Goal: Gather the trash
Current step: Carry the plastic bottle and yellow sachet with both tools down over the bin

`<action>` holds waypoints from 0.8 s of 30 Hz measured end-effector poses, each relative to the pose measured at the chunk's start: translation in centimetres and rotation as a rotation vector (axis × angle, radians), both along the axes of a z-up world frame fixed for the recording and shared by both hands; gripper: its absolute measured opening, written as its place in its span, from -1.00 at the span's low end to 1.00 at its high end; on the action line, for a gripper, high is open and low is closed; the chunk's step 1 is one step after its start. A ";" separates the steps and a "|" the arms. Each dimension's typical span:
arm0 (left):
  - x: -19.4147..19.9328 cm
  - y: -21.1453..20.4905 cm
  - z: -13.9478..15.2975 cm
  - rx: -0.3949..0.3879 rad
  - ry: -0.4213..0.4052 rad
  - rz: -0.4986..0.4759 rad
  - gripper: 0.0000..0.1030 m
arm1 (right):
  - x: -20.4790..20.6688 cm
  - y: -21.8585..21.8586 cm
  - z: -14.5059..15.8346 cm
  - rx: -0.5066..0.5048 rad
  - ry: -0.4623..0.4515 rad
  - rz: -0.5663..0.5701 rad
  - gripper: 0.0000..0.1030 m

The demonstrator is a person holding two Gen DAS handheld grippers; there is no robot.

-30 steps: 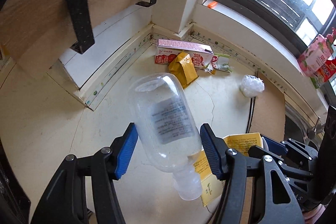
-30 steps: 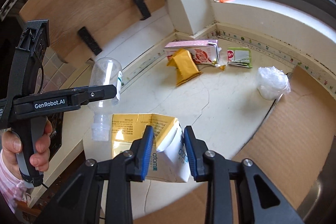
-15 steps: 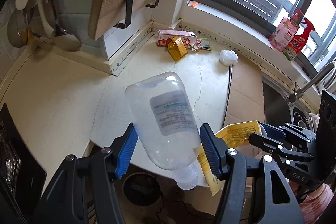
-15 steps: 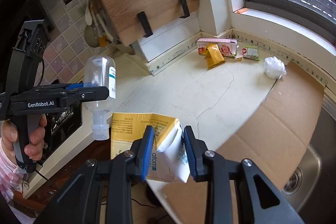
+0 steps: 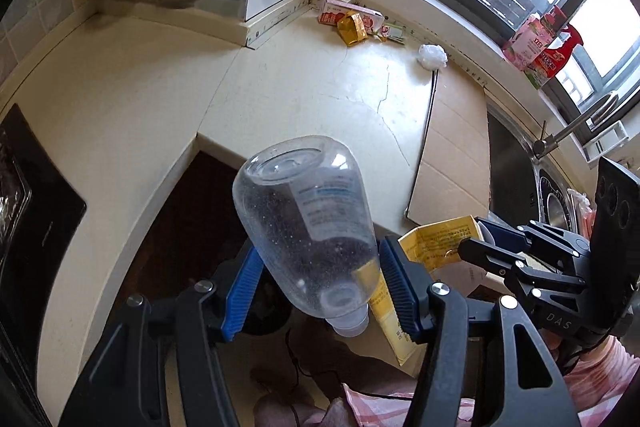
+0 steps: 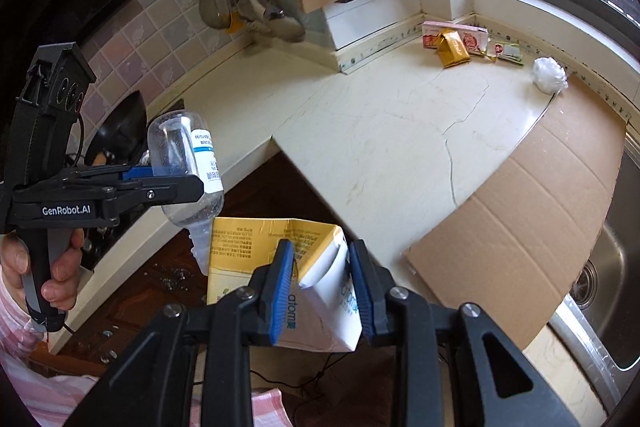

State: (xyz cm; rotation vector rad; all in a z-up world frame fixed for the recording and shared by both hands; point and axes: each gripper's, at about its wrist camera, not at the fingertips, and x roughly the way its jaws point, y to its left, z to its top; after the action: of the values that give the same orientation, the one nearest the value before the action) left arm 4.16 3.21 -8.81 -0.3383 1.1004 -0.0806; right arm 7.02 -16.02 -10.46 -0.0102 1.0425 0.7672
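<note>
The left gripper (image 5: 320,287) is clamped on a clear plastic bottle (image 5: 308,223), its blue pads pressing the lower body from both sides; the bottle hangs upside down and tilted, neck and open mouth pointing down below the fingers, its base sticking up and away from them, out past the edge of the cream countertop (image 5: 304,83). Just beside it, the right gripper (image 6: 320,291) is closed on a flattened yellow-and-white carton (image 6: 280,251), the pads squeezing the white folded end while the yellow printed panel fans out ahead of the fingers towards the bottle's neck. Both items are held in the air over the dark floor in front of the counter. Back in the far corner of the countertop lie a pink carton (image 6: 456,33), a gold wrapper (image 6: 452,49) leaning on it, a small green-and-white packet (image 6: 508,51) and, further right, a crumpled white plastic wad (image 6: 550,75) at the edge of a cardboard sheet (image 6: 520,211)
</note>
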 end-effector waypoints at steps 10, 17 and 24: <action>-4.4 0.7 -8.1 0.080 0.069 -0.022 0.12 | -4.3 5.8 -6.6 -0.232 -0.067 0.039 -0.44; -4.4 0.5 -20.3 0.100 0.202 -0.071 0.12 | -5.4 8.6 -18.9 -0.433 -0.017 0.031 -0.44; -3.4 0.6 -31.6 0.044 0.307 -0.106 0.13 | -4.9 10.3 -29.9 -0.510 0.076 0.014 -0.44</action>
State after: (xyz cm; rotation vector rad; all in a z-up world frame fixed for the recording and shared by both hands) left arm 0.78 3.77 -40.39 -0.2577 1.4224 -0.1006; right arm 2.09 -5.76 -40.38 -0.4279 1.2885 0.5008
